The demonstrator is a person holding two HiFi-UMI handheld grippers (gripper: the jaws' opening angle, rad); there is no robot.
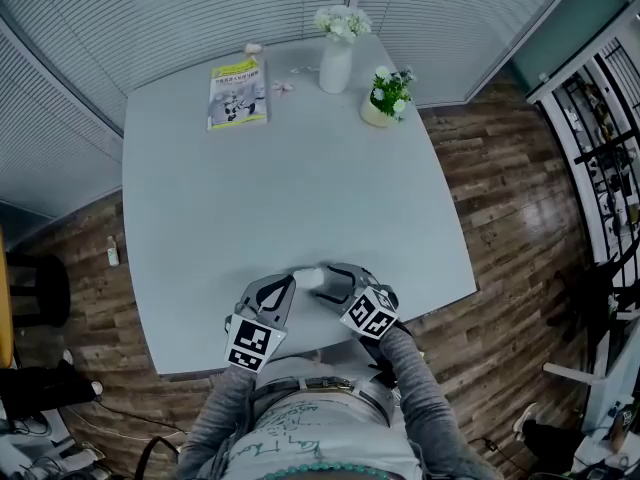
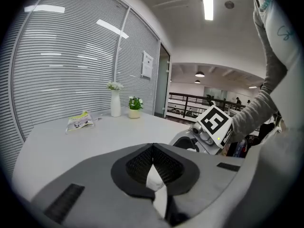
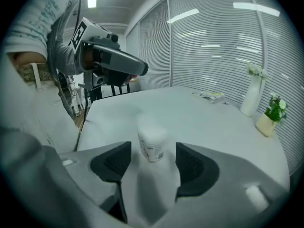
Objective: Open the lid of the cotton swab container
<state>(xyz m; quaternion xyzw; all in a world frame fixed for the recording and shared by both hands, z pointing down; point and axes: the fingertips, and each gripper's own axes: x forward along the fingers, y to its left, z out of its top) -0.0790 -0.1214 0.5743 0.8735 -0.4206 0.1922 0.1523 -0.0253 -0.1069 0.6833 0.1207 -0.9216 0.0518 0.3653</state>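
We find the cotton swab container (image 3: 152, 146) at the six o'clock edge of the tabletop (image 1: 300, 168), untouched between the spread jaws of the right hand-held gripper (image 3: 153, 161); left hand-held gripper (image 2: 153, 167) closed. We should clamp low, leaving the lid (image 3: 151, 129) free.

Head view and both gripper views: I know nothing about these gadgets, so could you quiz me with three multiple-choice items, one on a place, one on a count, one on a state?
1. Where on the table does the booklet lie?
A. At the near edge. B. At the far left corner. C. In the centre.

2. How many flower holders stand on the table?
A. One. B. Four. C. Two.

3. How do the right gripper's jaws stand?
A. Apart, the container between them. B. Pressed together. C. Clamped on the booklet.

Answers:
1 B, it lies far from the person, left of the vase.
2 C, the vase and a small pot.
3 A, gaps show on both sides of the container.
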